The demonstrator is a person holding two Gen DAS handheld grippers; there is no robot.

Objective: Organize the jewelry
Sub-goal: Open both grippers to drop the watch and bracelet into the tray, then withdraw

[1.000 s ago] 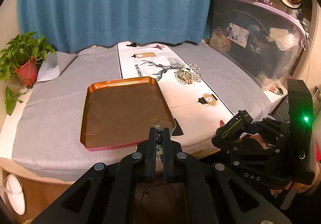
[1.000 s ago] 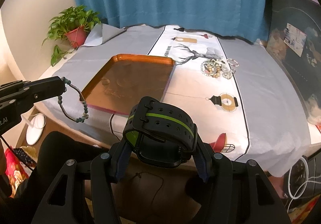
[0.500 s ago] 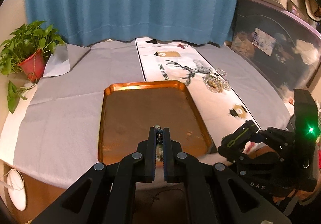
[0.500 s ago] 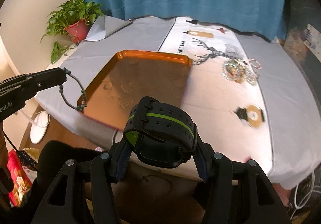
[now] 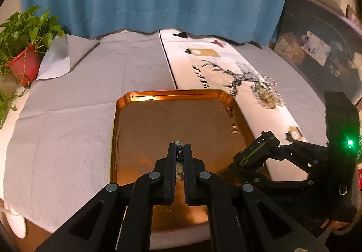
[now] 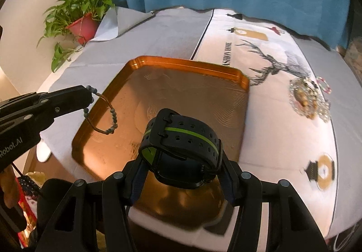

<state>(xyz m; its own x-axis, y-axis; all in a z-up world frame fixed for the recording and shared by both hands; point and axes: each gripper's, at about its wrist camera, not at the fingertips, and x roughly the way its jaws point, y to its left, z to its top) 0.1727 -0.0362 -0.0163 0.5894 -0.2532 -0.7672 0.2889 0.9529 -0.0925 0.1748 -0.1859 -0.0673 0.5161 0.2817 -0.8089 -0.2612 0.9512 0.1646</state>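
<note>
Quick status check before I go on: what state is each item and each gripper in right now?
Left gripper: shut on the bead bracelet.
Bead bracelet: dangling from the left jaws over the tray's left edge.
Right gripper: shut on the black watch.
Black watch: strap buckled in a loop, held above the tray.
Copper tray: flat on the cloth, nothing in it.
Jewelry pile: heaped on the table runner, untouched.
Potted plant: upright.

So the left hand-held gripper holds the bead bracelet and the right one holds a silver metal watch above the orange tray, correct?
Not quite. The watch in the right hand-held gripper is black with a green stripe, not silver metal; the right wrist view shows it. The rest is right: the left hand-held gripper holds the bead bracelet, both above the orange tray.
</note>
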